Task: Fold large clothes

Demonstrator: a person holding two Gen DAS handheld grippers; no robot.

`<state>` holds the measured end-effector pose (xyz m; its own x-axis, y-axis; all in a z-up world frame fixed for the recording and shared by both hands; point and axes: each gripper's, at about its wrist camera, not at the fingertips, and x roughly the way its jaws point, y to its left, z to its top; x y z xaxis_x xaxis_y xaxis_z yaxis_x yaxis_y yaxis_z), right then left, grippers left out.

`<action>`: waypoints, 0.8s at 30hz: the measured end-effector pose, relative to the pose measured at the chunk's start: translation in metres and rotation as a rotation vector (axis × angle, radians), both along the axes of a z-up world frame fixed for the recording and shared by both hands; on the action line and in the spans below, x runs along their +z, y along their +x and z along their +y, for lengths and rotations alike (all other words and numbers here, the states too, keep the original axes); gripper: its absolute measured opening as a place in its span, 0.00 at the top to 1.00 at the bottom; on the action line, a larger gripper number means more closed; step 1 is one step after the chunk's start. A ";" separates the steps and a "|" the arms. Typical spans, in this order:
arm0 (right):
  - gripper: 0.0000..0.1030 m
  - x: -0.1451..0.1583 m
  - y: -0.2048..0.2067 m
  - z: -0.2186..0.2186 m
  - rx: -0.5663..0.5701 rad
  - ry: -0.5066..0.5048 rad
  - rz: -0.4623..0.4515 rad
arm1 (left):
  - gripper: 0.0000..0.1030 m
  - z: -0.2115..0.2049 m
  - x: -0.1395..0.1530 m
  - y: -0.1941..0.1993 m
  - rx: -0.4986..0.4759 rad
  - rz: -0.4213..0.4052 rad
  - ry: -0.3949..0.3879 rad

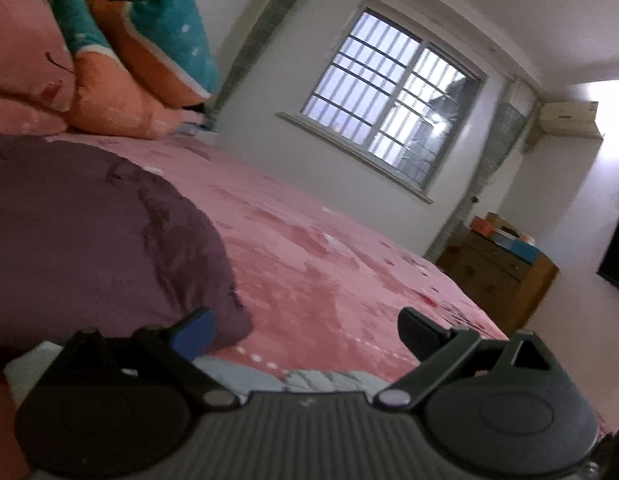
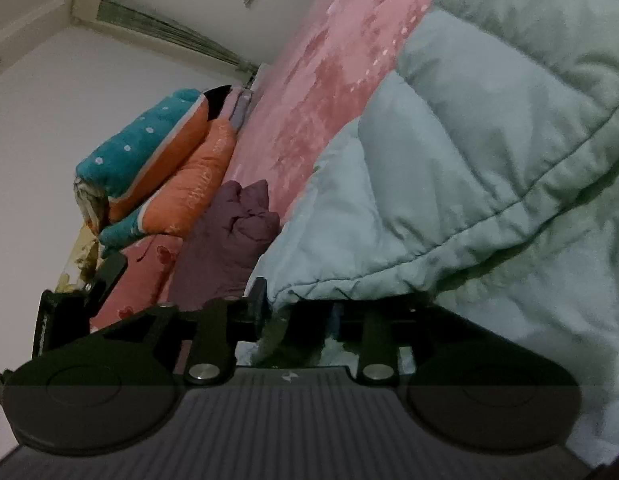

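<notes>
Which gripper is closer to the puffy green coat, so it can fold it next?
Probably the right gripper: the green coat lies right at its jaws. The left gripper stands open over bare pink bedsheet.

We see a pale green quilted jacket (image 2: 489, 152), a plum garment (image 1: 89, 240), a rose-pink blotched bed sheet (image 1: 329, 248), and teal white-dotted, orange-faced bedding (image 2: 149, 148).

In the left wrist view, the pink bedspread (image 1: 329, 248) lies bare through the middle of the frame, an open lane toward the wall with the window (image 1: 393, 108). A purple garment (image 1: 93, 232) mounds up at the left, and pillows (image 1: 109, 80) stack in the upper left. A wooden dresser (image 1: 497, 272) stands at the right. In the right wrist view, a pale green padded coat (image 2: 489, 152) fills the right side, close against the lens.
</notes>
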<state>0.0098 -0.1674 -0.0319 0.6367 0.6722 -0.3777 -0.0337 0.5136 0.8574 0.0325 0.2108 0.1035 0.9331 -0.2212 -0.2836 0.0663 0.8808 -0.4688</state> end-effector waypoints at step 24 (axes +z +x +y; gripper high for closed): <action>0.07 0.036 -0.050 -0.153 -0.353 -0.607 -0.136 | 0.15 -0.096 -0.048 0.026 -0.306 0.245 0.244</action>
<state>-0.0400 -0.3206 0.0038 0.8456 0.1134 -0.5217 0.1366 0.8987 0.4168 0.0581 0.1150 0.0557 0.7344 -0.3753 -0.5655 0.2538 0.9246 -0.2841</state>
